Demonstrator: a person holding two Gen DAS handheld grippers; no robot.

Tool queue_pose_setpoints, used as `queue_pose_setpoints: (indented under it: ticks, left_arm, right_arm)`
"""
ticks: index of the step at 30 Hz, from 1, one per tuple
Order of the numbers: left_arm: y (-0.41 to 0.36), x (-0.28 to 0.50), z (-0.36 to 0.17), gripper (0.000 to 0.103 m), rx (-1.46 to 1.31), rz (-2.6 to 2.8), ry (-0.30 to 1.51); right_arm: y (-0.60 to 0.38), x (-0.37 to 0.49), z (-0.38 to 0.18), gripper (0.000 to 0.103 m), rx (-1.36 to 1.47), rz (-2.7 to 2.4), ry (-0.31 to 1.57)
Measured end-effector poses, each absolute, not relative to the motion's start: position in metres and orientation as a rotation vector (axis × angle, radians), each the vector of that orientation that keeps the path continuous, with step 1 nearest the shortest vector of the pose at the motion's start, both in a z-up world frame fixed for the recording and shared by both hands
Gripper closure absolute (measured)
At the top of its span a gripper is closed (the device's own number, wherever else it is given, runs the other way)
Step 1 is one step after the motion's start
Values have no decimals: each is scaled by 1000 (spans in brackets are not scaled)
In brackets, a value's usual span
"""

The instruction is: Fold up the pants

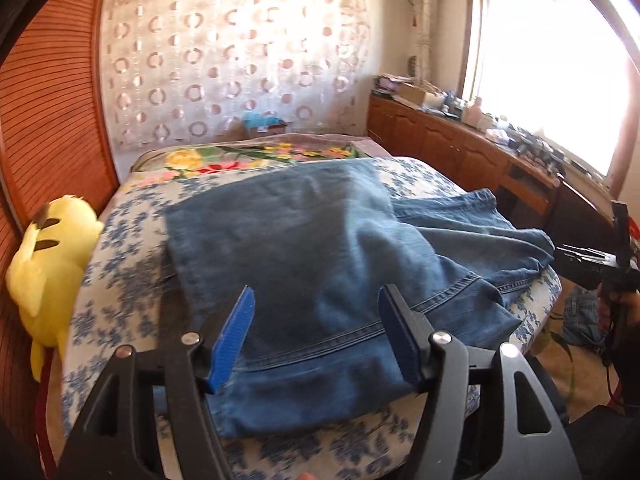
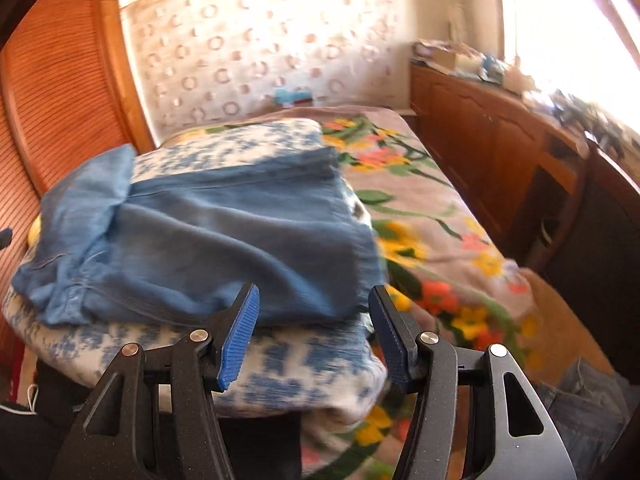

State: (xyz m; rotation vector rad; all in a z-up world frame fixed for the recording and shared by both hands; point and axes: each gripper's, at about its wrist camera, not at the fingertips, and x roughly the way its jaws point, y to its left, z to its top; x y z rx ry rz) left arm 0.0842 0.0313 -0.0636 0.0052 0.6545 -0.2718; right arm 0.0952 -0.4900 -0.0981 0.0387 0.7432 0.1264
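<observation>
A: Starting at the left of the left wrist view, what is there?

B: A yellow plush toy (image 1: 48, 256) lies at the edge of the bed, against the slatted wooden panel (image 1: 52, 120). Beside it begins the blue-and-white floral quilt (image 1: 120, 272).

A: And the pants?

B: The blue denim pants (image 1: 320, 264) lie on that quilt, folded over themselves, a stitched seam crossing near the front. To the right a looser part bunches toward the quilt's edge.

A: The left gripper?

B: The left gripper (image 1: 316, 336) hovers just above the near edge of the denim, its blue pads parted wide. Nothing is pinched between them; the cloth only shows through the gap.

A: Further right?

B: The right gripper (image 1: 592, 260) shows at the far right edge, off the bed, below the bright window (image 1: 552, 68). A wooden cabinet (image 1: 448, 140) runs along under the window.

A: And its own view?

B: Blurred. The pants (image 2: 208, 240) lie at left on the quilt (image 2: 296, 376). The right gripper (image 2: 314, 340) stands apart too, holding nothing, over the quilt's edge. A flowered blanket (image 2: 432, 240) spreads to the right.
</observation>
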Motion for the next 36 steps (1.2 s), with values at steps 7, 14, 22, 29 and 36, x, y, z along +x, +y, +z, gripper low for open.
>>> queue_pose_setpoints:
  ticks: [7,14,22,29,36]
  left_arm:
    - [1,98,-69,39,35,-310,677]
    - [-7,103,-73,39,23,-330,687]
    - [1,100,-79,39,9,-317,691]
    - [28,93,-78,39,-20,-281,683]
    - [65,83,-71,39,-45,-219,667]
  right_arm:
    - [-513,112,-109,45,149,129,771]
    - [-516,124,-116,45,177,113,804]
    - [-510,140,-108,99,147,119,816]
    - [-467,154,-41,100,81,172,675]
    - [-357,170,42,101,-7,380,527]
